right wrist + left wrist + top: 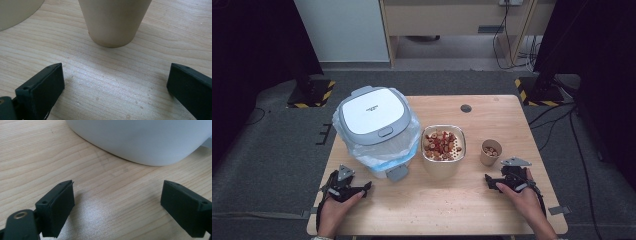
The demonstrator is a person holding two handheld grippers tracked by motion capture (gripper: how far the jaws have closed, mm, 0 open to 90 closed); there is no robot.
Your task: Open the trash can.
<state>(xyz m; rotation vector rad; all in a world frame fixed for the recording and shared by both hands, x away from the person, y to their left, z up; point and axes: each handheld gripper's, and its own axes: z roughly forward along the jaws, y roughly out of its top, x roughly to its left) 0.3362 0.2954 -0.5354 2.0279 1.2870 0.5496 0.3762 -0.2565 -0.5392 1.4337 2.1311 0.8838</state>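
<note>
My left gripper (348, 184) rests on the wooden table (437, 205) near its front left, jaws open with nothing between them. In the left gripper view the left gripper (117, 188) faces the rounded white base of a bin (145, 140) a short way ahead. My right gripper (504, 179) lies at the front right, open as well. Just beyond the right gripper (115, 70) stands a small beige paper cup (113, 20). In the high view this cup (490, 151) holds a few nuts.
The white lidded bin (374, 120), lined with a clear plastic bag, stands at the table's left. A square beige bowl (442, 162) of nuts and red fruit sits at centre; its side (15, 12) shows left of the cup. Cables lie on the floor at the right.
</note>
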